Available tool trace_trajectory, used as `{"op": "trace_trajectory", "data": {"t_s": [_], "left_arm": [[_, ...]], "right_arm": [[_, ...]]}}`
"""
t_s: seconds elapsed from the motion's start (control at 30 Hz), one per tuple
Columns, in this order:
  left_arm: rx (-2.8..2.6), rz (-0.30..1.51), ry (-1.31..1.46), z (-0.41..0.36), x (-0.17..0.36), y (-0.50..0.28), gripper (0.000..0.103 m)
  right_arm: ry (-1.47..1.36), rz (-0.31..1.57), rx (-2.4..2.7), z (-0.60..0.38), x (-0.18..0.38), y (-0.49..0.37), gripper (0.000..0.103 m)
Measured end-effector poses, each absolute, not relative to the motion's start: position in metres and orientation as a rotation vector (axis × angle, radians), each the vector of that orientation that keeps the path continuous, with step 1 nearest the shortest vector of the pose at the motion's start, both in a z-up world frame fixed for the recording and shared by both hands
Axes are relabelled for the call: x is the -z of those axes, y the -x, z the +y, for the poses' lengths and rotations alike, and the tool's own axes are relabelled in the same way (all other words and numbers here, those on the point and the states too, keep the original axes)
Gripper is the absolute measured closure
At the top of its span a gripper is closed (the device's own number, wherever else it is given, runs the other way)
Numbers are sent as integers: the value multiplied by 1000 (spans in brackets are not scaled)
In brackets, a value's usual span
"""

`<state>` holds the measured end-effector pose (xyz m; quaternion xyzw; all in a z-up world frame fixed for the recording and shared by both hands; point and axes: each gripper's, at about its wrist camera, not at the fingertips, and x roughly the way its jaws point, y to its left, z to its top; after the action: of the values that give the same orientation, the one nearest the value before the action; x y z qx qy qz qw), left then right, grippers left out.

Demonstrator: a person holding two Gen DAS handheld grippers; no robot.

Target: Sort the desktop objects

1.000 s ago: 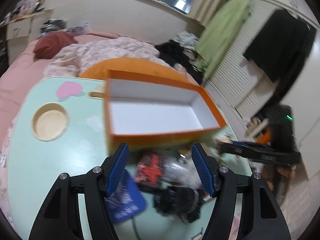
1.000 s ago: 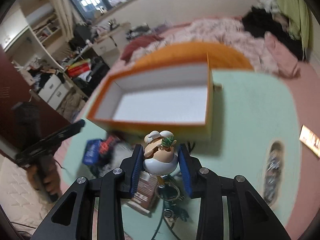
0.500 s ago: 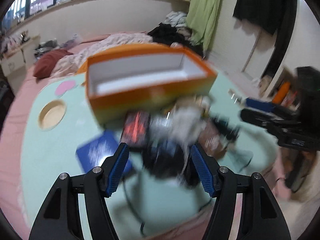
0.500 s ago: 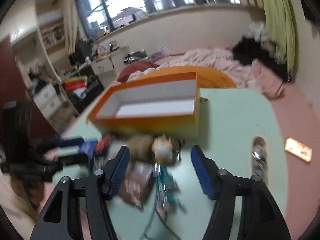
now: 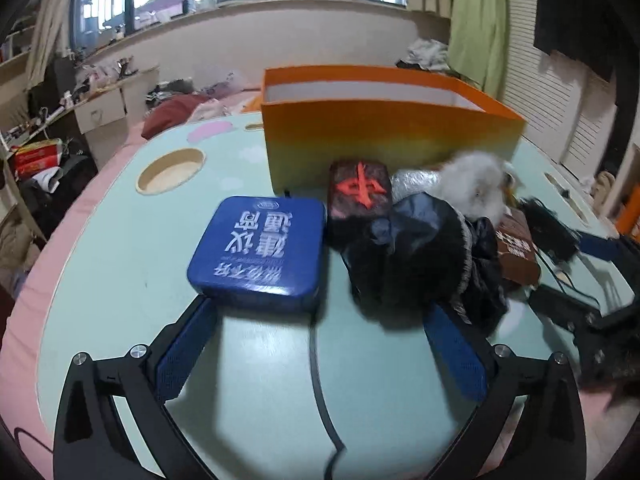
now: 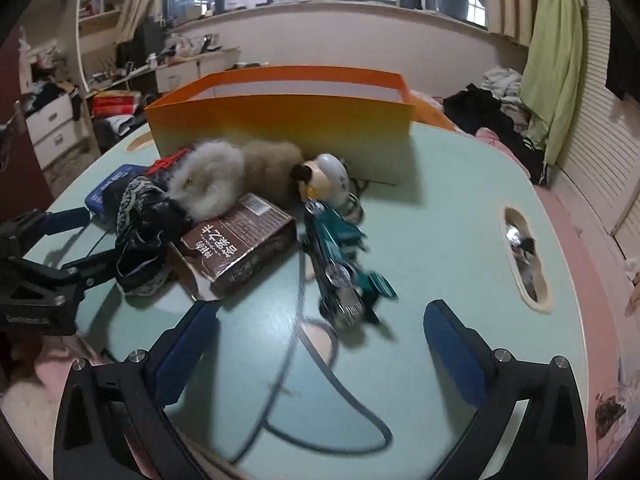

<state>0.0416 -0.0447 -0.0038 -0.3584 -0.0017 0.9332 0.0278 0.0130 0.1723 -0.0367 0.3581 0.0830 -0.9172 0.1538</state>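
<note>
An orange box (image 5: 392, 136) (image 6: 280, 120) stands at the back of the pale green table (image 5: 120, 280). In front of it lie a blue tin (image 5: 260, 248), a dark block with a red character (image 5: 360, 192), a black pouch (image 5: 416, 256), a fluffy white toy (image 6: 212, 184), a brown carton (image 6: 240, 244), a small capped figurine (image 6: 328, 178) and a teal toy motorcycle (image 6: 340, 256). My left gripper (image 5: 320, 312) is opening wide, its tips just short of the tin and pouch, gripping nothing. My right gripper (image 6: 322, 310) is opening too; the motorcycle's near end sits between its tips, untouched.
A round wooden hollow (image 5: 172, 168) is set in the table at the left, and an oval slot (image 6: 524, 256) holding small items at the right. A black cable (image 6: 296, 360) runs across the table's front. Bed, clothes and shelves surround the table.
The right gripper let go of the figurine, which now lies by the box. Both grippers opened wide and dropped lower towards the pile on the table.
</note>
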Motion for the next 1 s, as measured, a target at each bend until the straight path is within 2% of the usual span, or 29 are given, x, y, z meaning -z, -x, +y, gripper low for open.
{"op": "trace_trajectory", "data": {"t_s": [1.0], "left_arm": [[-2903, -2, 1049, -46, 5, -42, 0]], "right_arm": [[-935, 232, 2660, 171, 38, -34, 0]]}}
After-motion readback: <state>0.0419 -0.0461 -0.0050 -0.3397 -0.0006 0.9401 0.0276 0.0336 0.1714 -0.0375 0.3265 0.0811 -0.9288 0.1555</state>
